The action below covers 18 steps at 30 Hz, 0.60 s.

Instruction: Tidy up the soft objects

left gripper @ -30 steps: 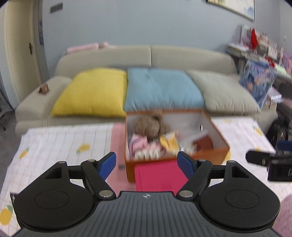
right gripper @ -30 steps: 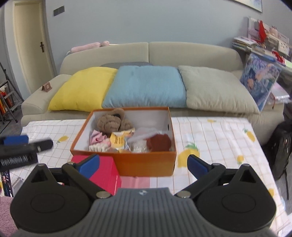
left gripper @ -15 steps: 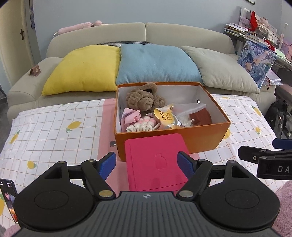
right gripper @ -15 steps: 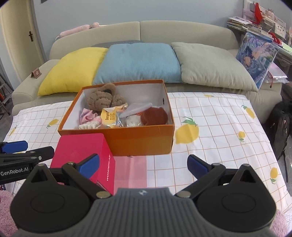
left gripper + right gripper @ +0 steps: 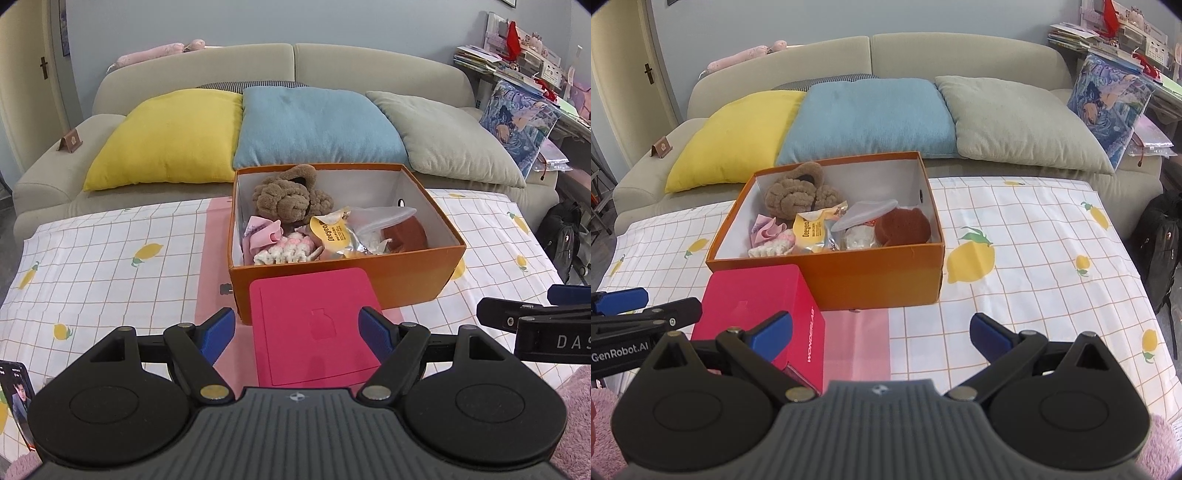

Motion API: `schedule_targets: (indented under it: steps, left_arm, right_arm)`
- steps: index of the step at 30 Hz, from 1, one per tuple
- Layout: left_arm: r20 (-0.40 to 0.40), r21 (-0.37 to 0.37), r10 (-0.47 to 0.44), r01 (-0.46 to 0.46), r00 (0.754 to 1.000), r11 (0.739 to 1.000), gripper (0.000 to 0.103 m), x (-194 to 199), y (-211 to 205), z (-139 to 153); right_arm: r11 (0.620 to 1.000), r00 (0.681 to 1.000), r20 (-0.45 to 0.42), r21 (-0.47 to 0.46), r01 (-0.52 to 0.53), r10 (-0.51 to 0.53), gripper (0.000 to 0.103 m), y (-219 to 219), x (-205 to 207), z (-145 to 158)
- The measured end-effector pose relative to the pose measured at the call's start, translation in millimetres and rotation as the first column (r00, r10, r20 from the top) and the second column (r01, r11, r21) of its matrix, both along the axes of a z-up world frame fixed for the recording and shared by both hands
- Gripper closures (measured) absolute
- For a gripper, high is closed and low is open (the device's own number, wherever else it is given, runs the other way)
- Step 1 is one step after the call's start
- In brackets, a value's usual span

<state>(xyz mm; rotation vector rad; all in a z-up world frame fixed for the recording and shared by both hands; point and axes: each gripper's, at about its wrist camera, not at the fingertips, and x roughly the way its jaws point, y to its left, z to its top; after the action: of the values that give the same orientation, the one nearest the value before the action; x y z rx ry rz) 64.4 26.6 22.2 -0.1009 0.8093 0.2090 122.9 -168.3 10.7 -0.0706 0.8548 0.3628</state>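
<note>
Ample tablecloth (image 5: 1027, 280) beside orange box (image 5: 871, 275)

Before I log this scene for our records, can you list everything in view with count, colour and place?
Box: 1, orange, open, on the tablecloth.
Knotted plush: 1, brown, back left of the box.
Snack packet: 1, yellow, middle of the box.
Round plush: 1, rust brown, right of the box.
Pink cloth: 1, front left of the box.
Red box: 1, closed, in front of the orange box.
Tablecloth: 1, white with lemons.
Cushions: 3, yellow, blue, grey, on the sofa.
Sofa: 1, beige, behind the table.
Left tongs: open, empty, over the red box.
Right tongs: open, empty.
</note>
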Motion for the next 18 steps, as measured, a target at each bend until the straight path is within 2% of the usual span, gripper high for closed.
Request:
schedule_targets:
  steps: [18]
  left_arm:
    - [0.001,0.008,-0.009,0.009,1.000,1.000,0.014,-0.5,-2.8,3.4]
  right_arm:
    - [1.000,1.000,-0.007,0.010,-0.012,0.012,0.003,-0.2,-2.6,1.3]
